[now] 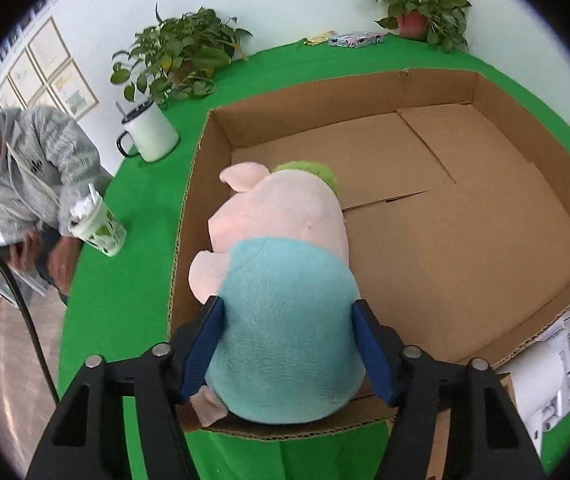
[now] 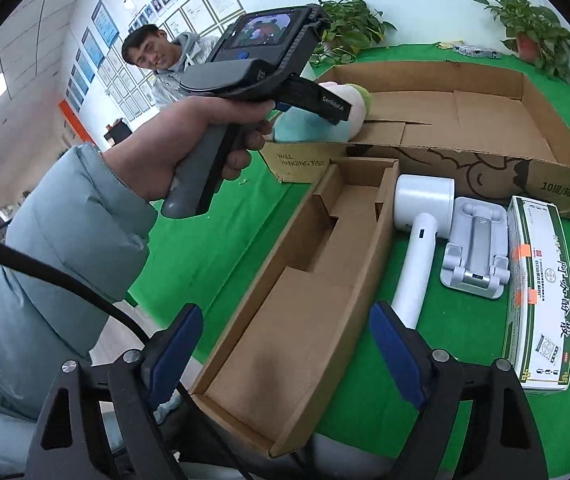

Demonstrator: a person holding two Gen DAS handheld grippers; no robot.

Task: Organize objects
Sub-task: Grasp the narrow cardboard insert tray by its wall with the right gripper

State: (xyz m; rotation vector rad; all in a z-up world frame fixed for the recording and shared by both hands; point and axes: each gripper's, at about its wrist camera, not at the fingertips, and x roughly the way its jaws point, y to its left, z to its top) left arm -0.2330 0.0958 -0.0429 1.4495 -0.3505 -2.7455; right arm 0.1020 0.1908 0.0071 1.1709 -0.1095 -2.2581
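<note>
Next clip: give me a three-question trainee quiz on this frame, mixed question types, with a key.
1. True or false: the left tongs grip the plush pig by its blue body.
2. Multiple choice: where is the plush pig? A) over the near-left corner of the large cardboard box B) in the narrow cardboard tray C) on the green cloth
3. Fill in: the right tongs are ____ and hold nothing.

Key: 1 true; 2 A; 3 open.
</note>
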